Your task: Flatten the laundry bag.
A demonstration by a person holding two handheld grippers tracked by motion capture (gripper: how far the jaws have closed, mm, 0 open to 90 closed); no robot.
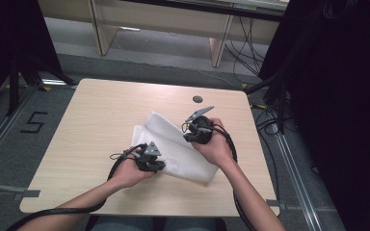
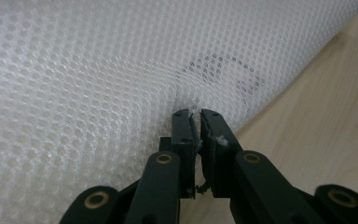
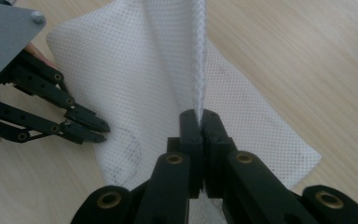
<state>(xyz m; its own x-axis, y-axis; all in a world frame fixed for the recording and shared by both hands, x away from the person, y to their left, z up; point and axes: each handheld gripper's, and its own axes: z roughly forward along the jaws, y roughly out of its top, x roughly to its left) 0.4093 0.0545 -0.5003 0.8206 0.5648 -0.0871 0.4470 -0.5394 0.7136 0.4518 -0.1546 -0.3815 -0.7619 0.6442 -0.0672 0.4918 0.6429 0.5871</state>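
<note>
A white mesh cloth (image 1: 173, 149) lies partly on the wooden table (image 1: 91, 120) and is partly lifted between the two grippers.

The right gripper (image 3: 199, 116) has its jaws closed on a raised fold of the cloth. In the right gripper view the pinched edge rises straight up from between the jaw tips as a narrow ridge, and the rest of the cloth spreads out below and to both sides of the jaws, down onto the table. In the high view this gripper (image 1: 192, 132) sits at the far, right-hand side of the cloth, with the fabric sloping away from it toward the near edge of the table.

The left gripper (image 2: 196, 114) also has its jaws drawn nearly together, with a thin bit of mesh caught between the tips; the cloth puckers right at that point. In the left gripper view the mesh stretches ahead of and to the left of the jaws, while bare table shows to their right. A faint dark ring (image 2: 223, 74) shows through the mesh just beyond the tips.

In the right gripper view, the left gripper (image 3: 93, 128) lies off to the left of the right jaws, its tips resting at the cloth's edge (image 3: 121, 140).

A small round hole (image 1: 197, 99) in the table lies beyond the right gripper, clear of the cloth.
</note>
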